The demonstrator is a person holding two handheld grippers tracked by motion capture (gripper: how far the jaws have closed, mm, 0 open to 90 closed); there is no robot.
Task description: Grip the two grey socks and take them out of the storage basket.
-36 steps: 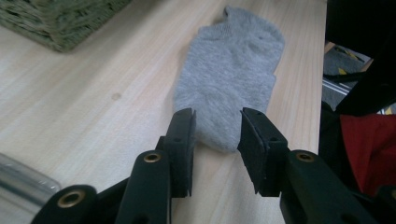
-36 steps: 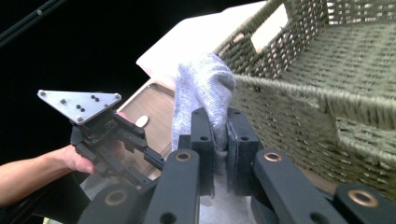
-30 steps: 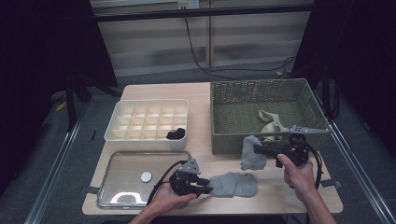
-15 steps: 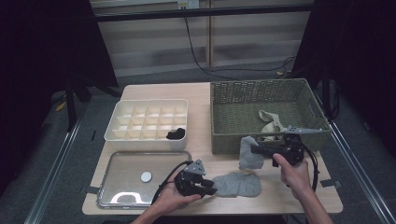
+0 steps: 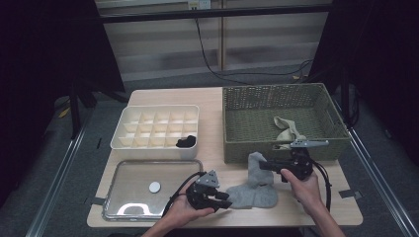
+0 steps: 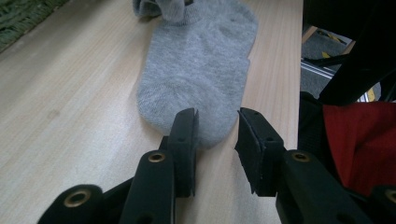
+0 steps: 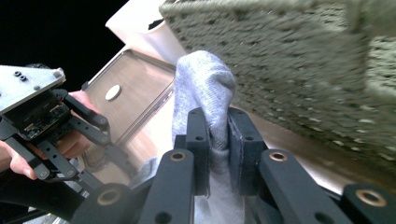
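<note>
Knit cotton, soft and grey, lay across the pale wood-grain table [image 5: 217, 133]: the grey sock [image 5: 254, 195] rested flat near the front edge, its rounded toe toward my left, its ribbed cuff lifted and folded upward on my right. My right gripper [image 5: 261, 165] had that raised cuff pinched between its flat black pads; in the right gripper view the fabric [image 7: 205, 93] bunched up in a fuzzy hump above the jaws, which had just been easing apart a little with the cloth between them and pressed on both sides. My left gripper [image 5: 225, 200] sat at the toe end, jaws parted and not clamped; in the left gripper view the sock's blunt toe [image 6: 196, 79] lay on the boards just ahead of the two squared pads, the left pad [image 6: 184, 140] overlapping its edge, the right one standing clear over bare wood. Just behind the sock stood the woven olive basket [image 5: 247, 123], rectangular, coarse in weave, with a beige sock [image 5: 286, 129] crumpled inside. To its left sat a white plastic organiser [image 5: 153, 145] divided into small square cells, one front cell holding a rolled black sock [image 5: 186, 142]. In front of that lay a shallow metal tray [image 5: 128, 197] with rounded corners and a dull sheen, a small white disc [image 5: 154, 186] resting on it.
</note>
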